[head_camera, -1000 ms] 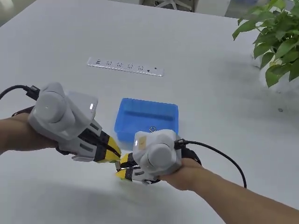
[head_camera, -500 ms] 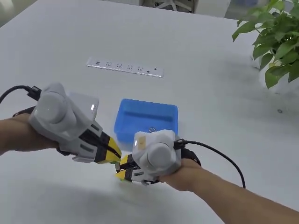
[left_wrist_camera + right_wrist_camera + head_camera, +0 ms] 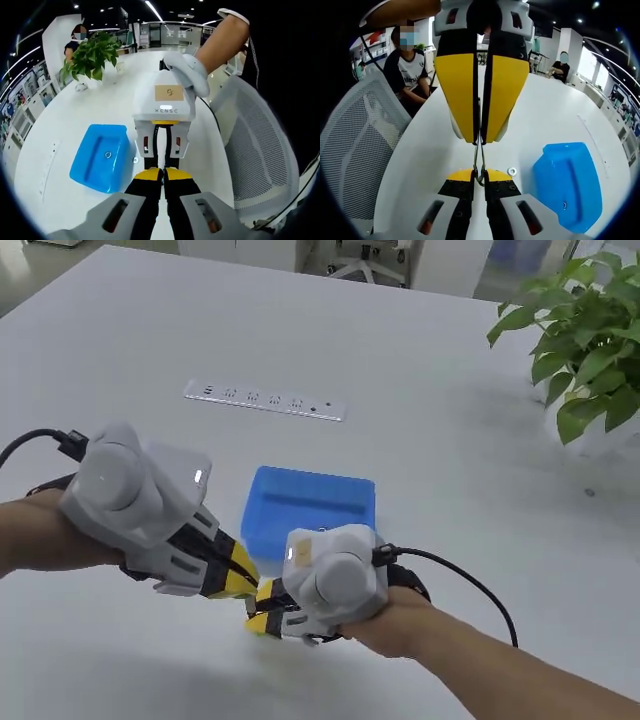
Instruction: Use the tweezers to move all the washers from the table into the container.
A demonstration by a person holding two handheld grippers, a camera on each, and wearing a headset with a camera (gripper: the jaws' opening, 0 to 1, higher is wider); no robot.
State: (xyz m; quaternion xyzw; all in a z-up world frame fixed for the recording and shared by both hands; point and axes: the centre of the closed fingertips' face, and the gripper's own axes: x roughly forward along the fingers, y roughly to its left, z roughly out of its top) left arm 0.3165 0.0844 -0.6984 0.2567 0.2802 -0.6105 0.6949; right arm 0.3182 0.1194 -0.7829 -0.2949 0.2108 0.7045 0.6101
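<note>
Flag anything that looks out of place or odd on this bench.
Nothing is spilled or damaged. One oddity: the left gripper and the right gripper are both shut on the same tweezers, jaws tip to tip. A loose washer lies on the table beside the blue container; a second washer is inside it.

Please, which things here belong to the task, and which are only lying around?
For the job: tweezers, washer on the table, blue container.
Just lying about: power strip, potted plant, mesh chair.
</note>
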